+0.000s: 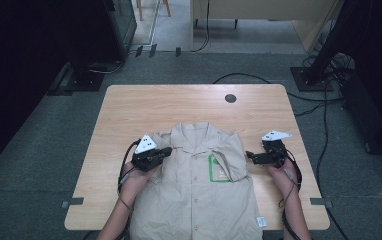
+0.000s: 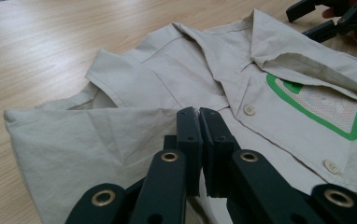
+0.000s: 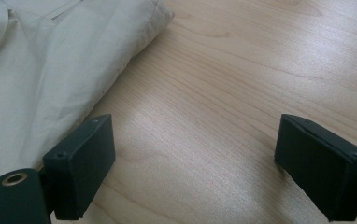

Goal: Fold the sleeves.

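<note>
While my left gripper (image 1: pixel 165 151) has its jaws pressed together over the folded-in left side of the beige shirt (image 1: pixel 199 190), I cannot tell from the left gripper view whether a ply of cloth is caught between the tips or whether they merely rest on it; they meet at the edge of the fold, with fabric bunched just beneath. The shirt lies front-up on the wooden table (image 1: pixel 129 107), collar toward twelve o'clock, hem hanging off the near edge at six, with the green chest patch (image 1: pixel 218 169) a little toward three o'clock of the button line.

My right gripper (image 1: pixel 249 155) sits just beside the shirt at its three o'clock side, jaws spread wide and holding nothing; in the right gripper view bare wood shows between them and the shirt's folded edge (image 3: pixel 120 60) lies by the left jaw.

The work looks like folding the sides inward, with the right side next. To do that well, I would slide the right jaws low along the wood toward nine o'clock, take the outer edge near the shoulder and pinch both plies. Keeping the left tips down as an anchor should stop the body from sliding. The risk is snagging only the top layer and skewing the collar (image 2: pixel 260 42).
</note>
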Demonstrator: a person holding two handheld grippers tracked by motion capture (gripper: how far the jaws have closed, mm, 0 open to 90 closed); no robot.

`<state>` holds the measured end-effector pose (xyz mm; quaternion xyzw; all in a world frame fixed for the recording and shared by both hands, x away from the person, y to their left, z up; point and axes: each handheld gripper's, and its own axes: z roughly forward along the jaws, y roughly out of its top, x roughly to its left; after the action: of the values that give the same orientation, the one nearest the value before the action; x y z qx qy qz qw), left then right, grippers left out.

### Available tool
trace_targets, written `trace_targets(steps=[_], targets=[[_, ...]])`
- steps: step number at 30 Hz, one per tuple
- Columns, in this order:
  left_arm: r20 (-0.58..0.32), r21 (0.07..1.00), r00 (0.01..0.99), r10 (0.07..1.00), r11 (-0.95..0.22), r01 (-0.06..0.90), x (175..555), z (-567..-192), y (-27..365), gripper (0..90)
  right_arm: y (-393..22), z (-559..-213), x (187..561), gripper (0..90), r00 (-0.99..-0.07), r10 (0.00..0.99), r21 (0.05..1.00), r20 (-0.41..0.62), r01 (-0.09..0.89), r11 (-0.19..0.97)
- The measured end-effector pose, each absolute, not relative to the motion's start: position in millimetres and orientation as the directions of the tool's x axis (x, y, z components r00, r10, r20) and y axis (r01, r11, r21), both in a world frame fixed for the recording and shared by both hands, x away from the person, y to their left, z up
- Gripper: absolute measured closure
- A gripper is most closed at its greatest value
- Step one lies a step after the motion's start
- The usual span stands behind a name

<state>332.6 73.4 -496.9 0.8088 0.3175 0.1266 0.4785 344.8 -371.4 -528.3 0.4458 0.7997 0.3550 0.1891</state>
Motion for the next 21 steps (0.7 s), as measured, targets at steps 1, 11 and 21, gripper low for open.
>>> trace_targets(steps=[1, 11, 21], targets=[[-0.101, 0.852, 0.767, 0.633, -0.343, 0.395, 332.9, -497.5, 73.2, 87.1, -371.3, -528.2, 344.8, 11.9, -0.531, 0.847, 0.736, 0.014, 0.579, 0.351], [-0.113, 0.842, 0.758, 0.643, -0.344, 0.416, 336.6, -502.8, 72.2, 86.1, -371.2, -528.3, 344.9, 12.0, -0.533, 0.846, 0.737, 0.013, 0.577, 0.353], [-0.119, 0.833, 0.755, 0.645, -0.349, 0.43, 338.1, -507.0, 70.1, 83.8, -371.2, -528.3, 344.9, 11.9, -0.534, 0.846, 0.737, 0.013, 0.577, 0.353]])
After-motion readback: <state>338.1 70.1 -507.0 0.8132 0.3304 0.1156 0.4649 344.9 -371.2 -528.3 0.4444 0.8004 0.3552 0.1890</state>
